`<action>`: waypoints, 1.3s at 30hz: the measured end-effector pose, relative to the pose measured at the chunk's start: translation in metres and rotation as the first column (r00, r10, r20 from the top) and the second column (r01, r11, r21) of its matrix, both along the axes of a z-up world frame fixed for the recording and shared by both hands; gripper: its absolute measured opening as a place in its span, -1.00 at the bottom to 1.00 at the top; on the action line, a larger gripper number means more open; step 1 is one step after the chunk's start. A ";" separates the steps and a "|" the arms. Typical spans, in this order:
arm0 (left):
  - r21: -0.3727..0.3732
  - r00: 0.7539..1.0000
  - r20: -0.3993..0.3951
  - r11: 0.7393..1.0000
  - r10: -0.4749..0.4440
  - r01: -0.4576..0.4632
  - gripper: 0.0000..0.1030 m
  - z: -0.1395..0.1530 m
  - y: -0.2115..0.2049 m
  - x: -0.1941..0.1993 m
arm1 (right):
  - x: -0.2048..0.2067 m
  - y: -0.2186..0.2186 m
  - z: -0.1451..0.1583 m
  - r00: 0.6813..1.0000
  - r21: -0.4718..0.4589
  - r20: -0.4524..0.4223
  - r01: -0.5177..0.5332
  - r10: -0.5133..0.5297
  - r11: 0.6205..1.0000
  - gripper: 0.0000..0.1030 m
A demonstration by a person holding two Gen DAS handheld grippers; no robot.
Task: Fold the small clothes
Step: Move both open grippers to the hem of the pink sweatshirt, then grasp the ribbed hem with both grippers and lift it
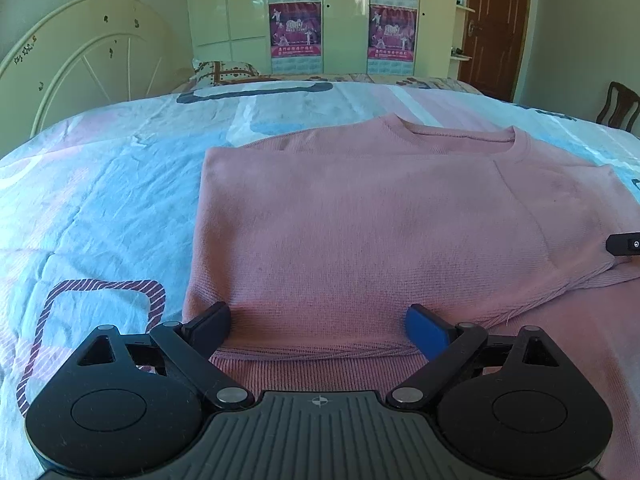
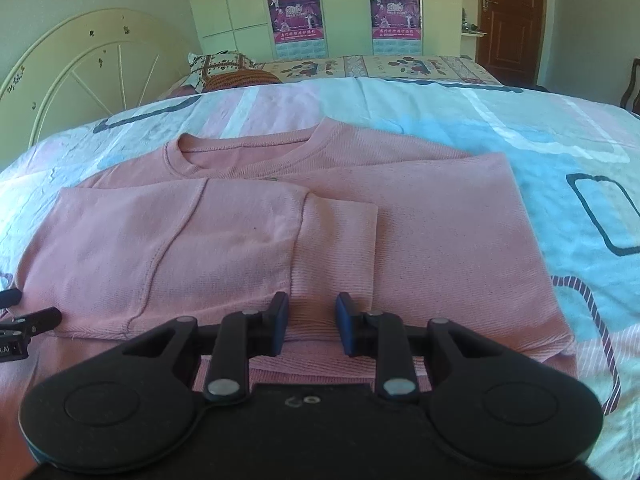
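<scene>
Left tool (image 1: 318, 326) gapes; right tool (image 2: 311, 322) perhaps pinching sweater (image 2: 240, 240).

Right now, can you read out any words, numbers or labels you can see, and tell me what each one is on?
"2010": large numerals on the wardrobe posters.
Small rows of print beneath the posters: too blurred to read.
"AI": partial white letters on the left gripper at the frame's edge; the rest is cut off.
Pink sweater: no text.

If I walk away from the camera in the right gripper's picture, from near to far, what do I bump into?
Right gripper → pink sweater → pastel bedsheet → patterned pillow → wardrobe with posters.
</scene>
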State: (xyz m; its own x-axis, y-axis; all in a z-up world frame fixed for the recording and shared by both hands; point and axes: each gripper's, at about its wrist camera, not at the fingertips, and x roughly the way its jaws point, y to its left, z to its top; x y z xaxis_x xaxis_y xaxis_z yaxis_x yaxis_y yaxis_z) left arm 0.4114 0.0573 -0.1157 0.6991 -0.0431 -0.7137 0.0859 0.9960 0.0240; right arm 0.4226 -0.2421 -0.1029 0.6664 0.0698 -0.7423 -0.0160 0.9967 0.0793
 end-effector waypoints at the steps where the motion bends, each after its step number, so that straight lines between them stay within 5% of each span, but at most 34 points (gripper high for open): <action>1: 0.007 1.000 -0.005 1.000 -0.003 0.003 0.81 0.000 0.000 0.001 | 0.001 0.000 0.000 1.000 -0.006 -0.004 -0.007 0.007 1.000 -0.50; 4: 0.014 1.000 -0.010 1.000 0.019 -0.019 0.80 0.015 0.004 -0.006 | 0.000 0.000 0.007 1.000 -0.010 -0.016 -0.014 0.014 1.000 -0.49; 8: -0.038 1.000 -0.001 0.999 0.015 -0.015 0.80 0.028 0.027 -0.049 | -0.041 -0.022 0.032 0.997 0.018 0.061 -0.045 0.044 0.999 0.04; 12: -0.092 0.999 -0.031 0.996 0.015 -0.018 0.59 0.029 0.057 -0.112 | -0.103 -0.072 0.041 0.998 0.086 0.066 -0.026 0.020 0.996 -0.18; 16: -0.163 0.996 -0.083 0.986 0.029 -0.043 0.32 0.026 0.075 -0.173 | -0.167 -0.137 0.033 0.997 0.251 0.006 0.069 -0.073 0.966 -0.22; 25: -0.361 0.989 -0.146 0.932 -0.039 -0.016 0.28 0.014 0.075 -0.249 | -0.274 -0.188 -0.009 0.984 0.500 -0.128 0.174 -0.126 0.849 -0.17; 29: -0.510 0.989 -0.150 0.857 -0.002 -0.075 0.28 0.006 0.085 -0.264 | -0.296 -0.183 -0.020 0.987 0.588 -0.126 0.155 -0.099 0.794 -0.16; 33: -0.704 0.984 -0.180 0.699 -0.002 -0.128 0.27 -0.015 0.102 -0.272 | -0.302 -0.180 -0.026 0.988 0.662 -0.138 0.147 -0.073 0.735 -0.24; 36: -0.726 0.984 -0.178 0.672 0.019 -0.144 0.27 -0.020 0.104 -0.283 | -0.302 -0.175 -0.030 0.988 0.670 -0.147 0.135 -0.048 0.730 -0.35; 39: -0.720 0.985 -0.167 0.679 0.036 -0.147 0.27 -0.021 0.100 -0.292 | -0.303 -0.173 -0.030 0.988 0.674 -0.147 0.128 -0.038 0.728 -0.40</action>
State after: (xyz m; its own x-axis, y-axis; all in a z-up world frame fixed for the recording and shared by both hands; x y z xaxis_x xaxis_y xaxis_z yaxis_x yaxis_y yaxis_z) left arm 0.1194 0.1568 -0.1370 0.6326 -0.5275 -0.5671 -0.0599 0.6967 -0.7149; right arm 0.1193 -0.4146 -0.1331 0.6071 0.5340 -0.5885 0.1184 0.6715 0.7314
